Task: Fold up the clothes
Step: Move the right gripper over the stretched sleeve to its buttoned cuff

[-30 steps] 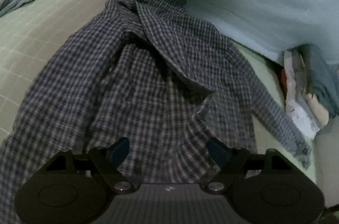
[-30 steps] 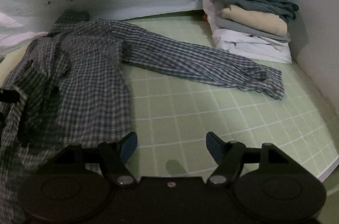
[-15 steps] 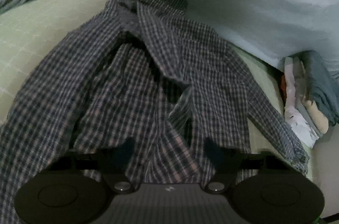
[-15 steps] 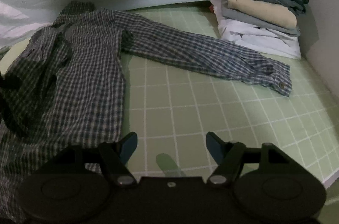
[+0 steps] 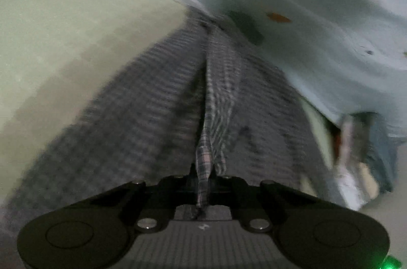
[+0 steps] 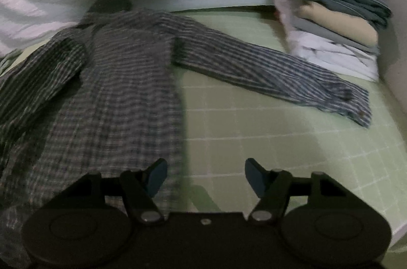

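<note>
The left gripper (image 5: 204, 180) was clamped tight on a pinched fold of the checked shirt (image 5: 157, 101), which lay spread on the green sheet (image 5: 63, 45) below a pale quilt (image 5: 305, 1). The right gripper (image 6: 206, 174) hung over the shirt's edge, jaws wide and closing slightly, gripping nothing. A pile of folded clothes (image 6: 338, 22) sat far right.

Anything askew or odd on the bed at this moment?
The dark checked long-sleeved shirt lies unevenly: one sleeve stretches flat across the green gridded sheet toward the stack of folded clothes, while its other side is bunched. The left gripper pinches a raised ridge of its fabric. Nothing looks damaged.
</note>
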A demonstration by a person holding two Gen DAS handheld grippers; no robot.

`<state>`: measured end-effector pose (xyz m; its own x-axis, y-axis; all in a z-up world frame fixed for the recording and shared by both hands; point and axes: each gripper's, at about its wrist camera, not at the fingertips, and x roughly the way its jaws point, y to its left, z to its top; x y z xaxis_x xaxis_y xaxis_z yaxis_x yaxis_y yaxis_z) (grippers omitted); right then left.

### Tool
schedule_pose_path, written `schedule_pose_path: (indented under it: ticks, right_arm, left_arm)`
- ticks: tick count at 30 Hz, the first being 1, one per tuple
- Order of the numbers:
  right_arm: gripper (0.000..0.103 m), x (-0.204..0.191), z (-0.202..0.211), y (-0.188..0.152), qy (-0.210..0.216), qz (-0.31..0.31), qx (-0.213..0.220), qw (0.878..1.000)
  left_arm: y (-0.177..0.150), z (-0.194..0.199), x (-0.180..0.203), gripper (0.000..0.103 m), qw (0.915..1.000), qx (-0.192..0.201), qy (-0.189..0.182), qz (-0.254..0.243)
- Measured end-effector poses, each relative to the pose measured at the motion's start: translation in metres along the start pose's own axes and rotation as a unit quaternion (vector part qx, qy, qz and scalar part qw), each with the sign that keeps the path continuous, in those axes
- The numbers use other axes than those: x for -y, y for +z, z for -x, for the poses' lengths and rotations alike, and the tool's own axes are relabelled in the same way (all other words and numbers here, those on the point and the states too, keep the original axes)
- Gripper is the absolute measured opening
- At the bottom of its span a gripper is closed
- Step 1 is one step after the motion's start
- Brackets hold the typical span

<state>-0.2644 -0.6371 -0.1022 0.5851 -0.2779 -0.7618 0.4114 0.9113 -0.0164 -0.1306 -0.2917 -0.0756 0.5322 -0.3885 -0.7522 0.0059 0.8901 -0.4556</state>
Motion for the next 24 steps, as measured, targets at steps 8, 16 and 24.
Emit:
schedule_pose_path:
  ticks: [8,16,24]
  right_arm:
    - [0.068,-0.047,0.002,-0.001,0.004,0.024,-0.010,1.000]
    - [0.068,-0.091,0.003,-0.006,-0.041,-0.005,-0.043,0.998]
    - [0.069,-0.121,0.001,0.000,-0.073,-0.056,-0.053,0.994]
  left_arm:
    - [0.008,-0.015,-0.041,0.017,0.9962,-0.036,0.075,-0.026]
    - [0.023,-0.029,-0.059,0.054,0.9845,-0.103,0.102,-0.099]
    - [0.039,-0.037,-0.074,0.074,0.9691,-0.132,0.114,-0.174]
